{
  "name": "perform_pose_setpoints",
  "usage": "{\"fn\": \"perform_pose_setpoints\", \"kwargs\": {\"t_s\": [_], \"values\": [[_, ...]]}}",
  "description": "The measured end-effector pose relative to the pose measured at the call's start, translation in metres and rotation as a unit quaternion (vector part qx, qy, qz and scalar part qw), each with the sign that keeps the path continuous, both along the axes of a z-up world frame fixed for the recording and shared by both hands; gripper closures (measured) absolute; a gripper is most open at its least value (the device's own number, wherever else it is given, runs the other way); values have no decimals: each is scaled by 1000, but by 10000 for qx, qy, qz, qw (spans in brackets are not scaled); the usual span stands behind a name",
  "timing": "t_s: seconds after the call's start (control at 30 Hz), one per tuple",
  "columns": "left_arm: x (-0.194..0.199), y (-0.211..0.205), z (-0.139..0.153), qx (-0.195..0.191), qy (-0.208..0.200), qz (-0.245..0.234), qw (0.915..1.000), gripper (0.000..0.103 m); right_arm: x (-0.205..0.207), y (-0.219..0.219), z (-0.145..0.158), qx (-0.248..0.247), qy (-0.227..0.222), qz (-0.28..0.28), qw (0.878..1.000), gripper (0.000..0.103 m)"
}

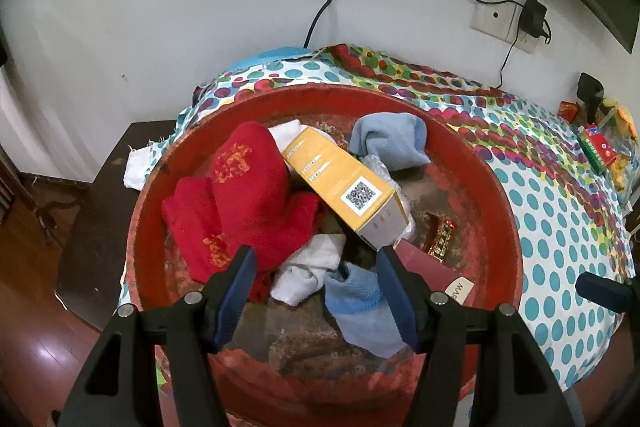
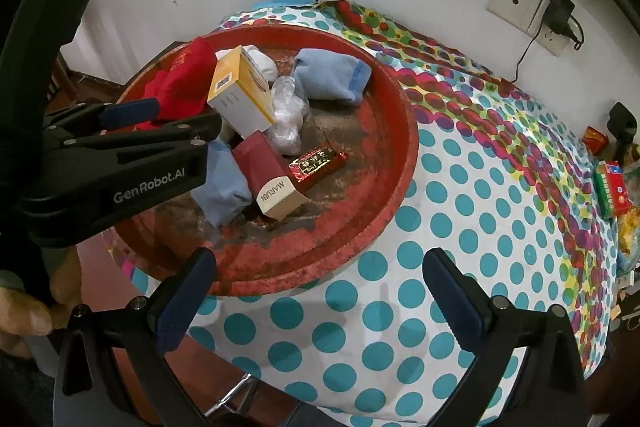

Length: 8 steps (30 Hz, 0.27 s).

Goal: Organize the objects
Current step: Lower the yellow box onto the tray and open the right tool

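Note:
A worn red round tray point(image 1: 496, 195) point(image 2: 384, 187) sits on a dotted cloth. In it lie red socks point(image 1: 240, 195), a yellow box point(image 1: 348, 183) point(image 2: 240, 87), blue socks point(image 1: 388, 139) point(image 2: 328, 75), a white sock point(image 1: 308, 267), a maroon box point(image 2: 272, 179), a red-gold bar point(image 2: 318, 163) and a clear plastic wad point(image 2: 286, 115). My left gripper point(image 1: 316, 267) point(image 2: 176, 119) is open over the tray's near side, its jaws either side of the white sock and a blue sock point(image 1: 360, 307). My right gripper point(image 2: 316, 283) is open and empty above the cloth by the tray's rim.
The dotted cloth point(image 2: 460, 227) covers the table. Small red and green packets point(image 1: 596, 147) point(image 2: 610, 189) lie at the far right. A wall socket with a plugged adapter point(image 1: 532, 15) and cables are behind. A dark side table point(image 1: 108, 187) stands left.

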<state>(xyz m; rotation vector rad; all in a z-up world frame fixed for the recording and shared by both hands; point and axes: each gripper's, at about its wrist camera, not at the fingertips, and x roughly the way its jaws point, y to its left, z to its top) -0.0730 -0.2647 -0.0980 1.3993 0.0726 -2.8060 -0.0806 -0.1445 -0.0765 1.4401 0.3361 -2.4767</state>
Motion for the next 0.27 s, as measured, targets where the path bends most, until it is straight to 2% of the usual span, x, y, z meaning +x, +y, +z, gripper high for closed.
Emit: {"fn": "perform_pose_setpoints", "kwargs": {"t_s": [0.27], "values": [[0,-3,1,0,38,56,10000,39,1,-1,-2,-3,-24,57,10000,0]]}}
